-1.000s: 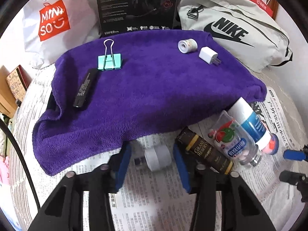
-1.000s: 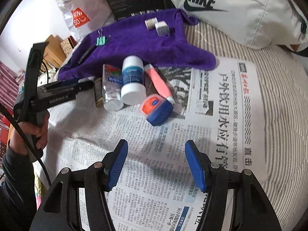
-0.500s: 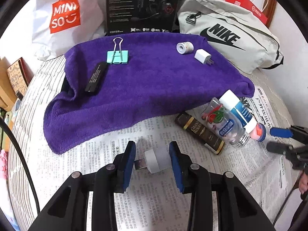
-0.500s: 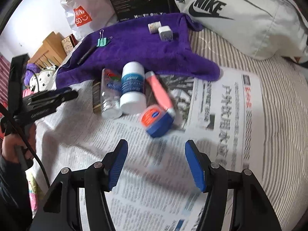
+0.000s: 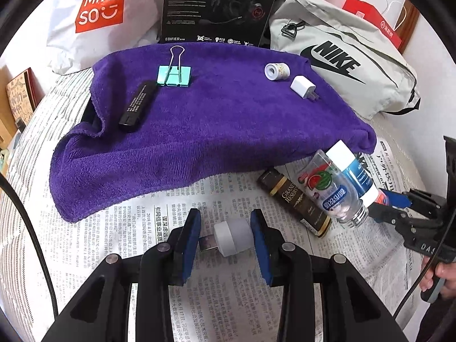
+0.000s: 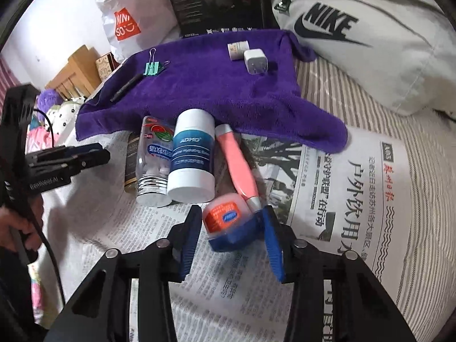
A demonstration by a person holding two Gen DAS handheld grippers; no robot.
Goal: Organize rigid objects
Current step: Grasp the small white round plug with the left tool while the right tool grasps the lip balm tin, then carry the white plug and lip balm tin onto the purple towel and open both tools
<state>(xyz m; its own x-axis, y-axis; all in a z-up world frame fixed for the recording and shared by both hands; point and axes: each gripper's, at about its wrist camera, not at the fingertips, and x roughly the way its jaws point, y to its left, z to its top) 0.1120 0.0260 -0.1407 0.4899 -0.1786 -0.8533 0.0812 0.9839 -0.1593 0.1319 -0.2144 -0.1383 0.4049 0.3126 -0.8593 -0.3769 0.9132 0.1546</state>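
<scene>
My left gripper is shut on a small white USB plug, held just above the newspaper in front of the purple towel. On the towel lie a teal binder clip, a black stick, a white roll and a white charger. In the right wrist view my right gripper straddles a blue jar with an orange label. Its jaws are closing; the right pad touches the jar and the left pad stands a sliver off.
Beside the jar lie a pink tube, a white ADMD bottle, a clear pill bottle and a brown tube. Behind the towel stand a black box, a Miniso bag and a grey Nike bag.
My left jaws closed on the white plug and drew it back from the towel's edge. My right gripper moved forward over the blue jar and its jaws narrowed around it.
</scene>
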